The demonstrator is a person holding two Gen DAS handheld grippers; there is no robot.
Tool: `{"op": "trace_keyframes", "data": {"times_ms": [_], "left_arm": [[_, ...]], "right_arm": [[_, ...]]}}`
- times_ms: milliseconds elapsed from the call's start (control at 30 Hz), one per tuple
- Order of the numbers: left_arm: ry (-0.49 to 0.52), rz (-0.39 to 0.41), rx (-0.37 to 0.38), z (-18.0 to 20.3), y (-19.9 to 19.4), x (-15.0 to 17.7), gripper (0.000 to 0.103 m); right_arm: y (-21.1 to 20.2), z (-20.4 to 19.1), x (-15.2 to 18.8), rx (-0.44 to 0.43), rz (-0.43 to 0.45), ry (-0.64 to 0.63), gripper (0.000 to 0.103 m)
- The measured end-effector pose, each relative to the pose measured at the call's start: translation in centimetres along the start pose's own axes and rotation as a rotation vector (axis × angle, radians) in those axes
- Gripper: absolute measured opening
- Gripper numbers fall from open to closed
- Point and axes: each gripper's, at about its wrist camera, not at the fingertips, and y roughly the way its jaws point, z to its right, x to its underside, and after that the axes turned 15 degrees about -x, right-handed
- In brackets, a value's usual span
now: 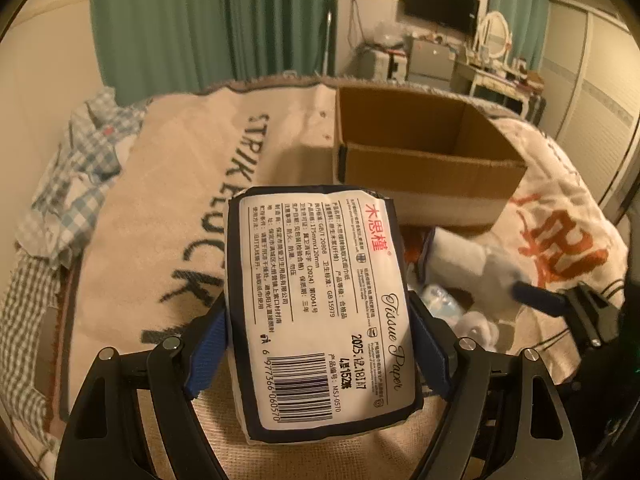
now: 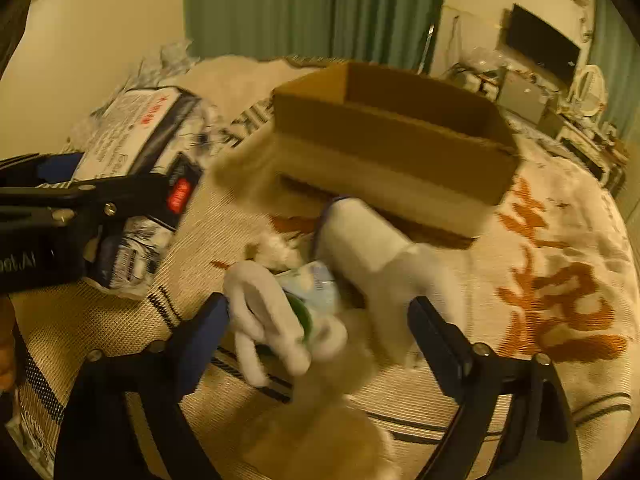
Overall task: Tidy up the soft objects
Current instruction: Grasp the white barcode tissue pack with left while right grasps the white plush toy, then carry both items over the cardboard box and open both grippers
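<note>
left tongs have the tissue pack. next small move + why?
Probably carry the tissue pack forward and up over the box rim. The left tongs are shut on the pack, and the box stands open just ahead on the blanket, nothing visible inside it.

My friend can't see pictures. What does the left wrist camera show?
The left gripper squeezes a tissue paper pack, label up, above a cream blanket with dark letters. An open cardboard box sits behind it, with white soft things to the right.
</note>
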Motion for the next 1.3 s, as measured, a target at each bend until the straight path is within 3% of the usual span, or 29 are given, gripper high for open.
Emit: {"op": "trace_keyframes", "data": {"times_ms": [167, 200, 300, 700, 933, 1133, 1300], "left_arm": [[0.007, -0.024, 0.014, 0.1, 0.7, 0.7, 0.080], [0.006, -0.023, 0.015, 0.2, 0.6, 0.8, 0.080], [0.003, -0.013, 0.018, 0.2, -0.1, 0.8, 0.080], [-0.013, 0.115, 0.024, 1.0, -6.2, 0.0, 0.080], [-0.048, 0.220, 0.045, 1.0, -8.8, -4.3, 0.080], [-0.042, 0.317, 0.053, 2.3, -8.2, -9.9, 0.080], [-0.027, 0.308, 0.057, 4.0, -4.1, -14.3, 0.080]], "right_arm": [[1.9, -0.2, 0.9, -0.013, -0.061, -0.004, 0.062], [1.7, -0.2, 1.0, 0.000, -0.055, -0.004, 0.054], [0.2, 0.3, 1.1, -0.036, -0.016, 0.026, 0.046], [-9.3, 0.8, -0.4, -0.015, 0.182, 0.029, 0.044], [-14.8, 2.2, -5.9, 0.004, 0.320, -0.013, 0.044], [-15.6, 5.6, -11.4, 0.006, 0.382, -0.013, 0.044], [-12.3, 10.0, -15.7, -0.005, 0.363, 0.025, 0.044]]}}
